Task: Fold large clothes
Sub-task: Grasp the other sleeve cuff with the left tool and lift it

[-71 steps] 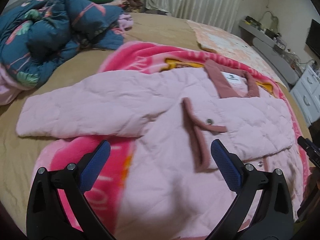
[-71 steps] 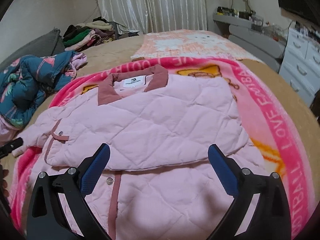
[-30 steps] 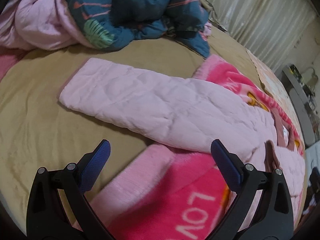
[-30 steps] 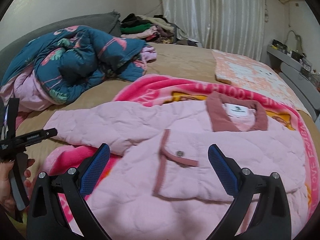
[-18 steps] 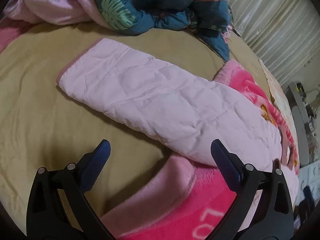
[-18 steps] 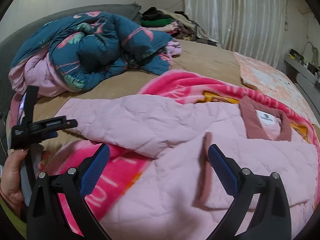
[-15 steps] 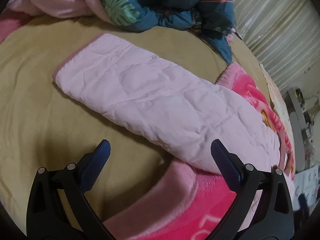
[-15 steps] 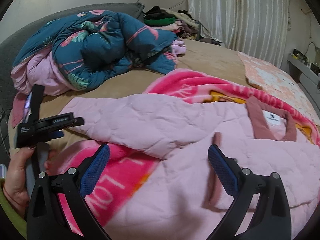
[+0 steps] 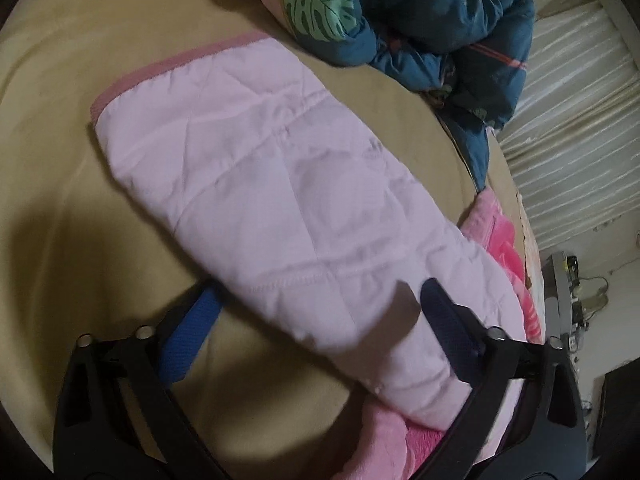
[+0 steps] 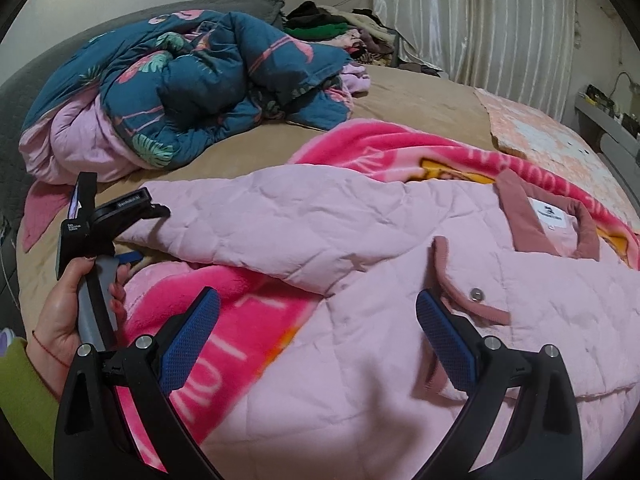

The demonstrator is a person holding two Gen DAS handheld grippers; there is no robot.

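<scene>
A pale pink quilted jacket (image 10: 500, 280) with dusty-rose trim lies on a bright pink blanket (image 10: 224, 300) on the bed. Its right side is folded over the front. Its left sleeve (image 9: 280, 200) stretches out flat over the tan sheet. My left gripper (image 9: 320, 312) is open and straddles the sleeve near its middle: one finger lies under the sleeve's near edge, the other on top. It also shows in the right wrist view (image 10: 128, 232), held by a hand at the sleeve's cuff end. My right gripper (image 10: 318, 320) is open and empty above the jacket's front.
A rumpled teal flamingo-print duvet (image 10: 192, 80) with pink lining lies beyond the sleeve. A pile of clothes (image 10: 340, 32) sits by the white curtains (image 10: 480, 20). A peach patterned cloth (image 10: 540, 132) lies at the far right. A shelf (image 10: 608, 120) stands beside the bed.
My left gripper has moved forward and down onto the sleeve, its fingers now around it. My right gripper has shifted slightly; the jacket has not moved.
</scene>
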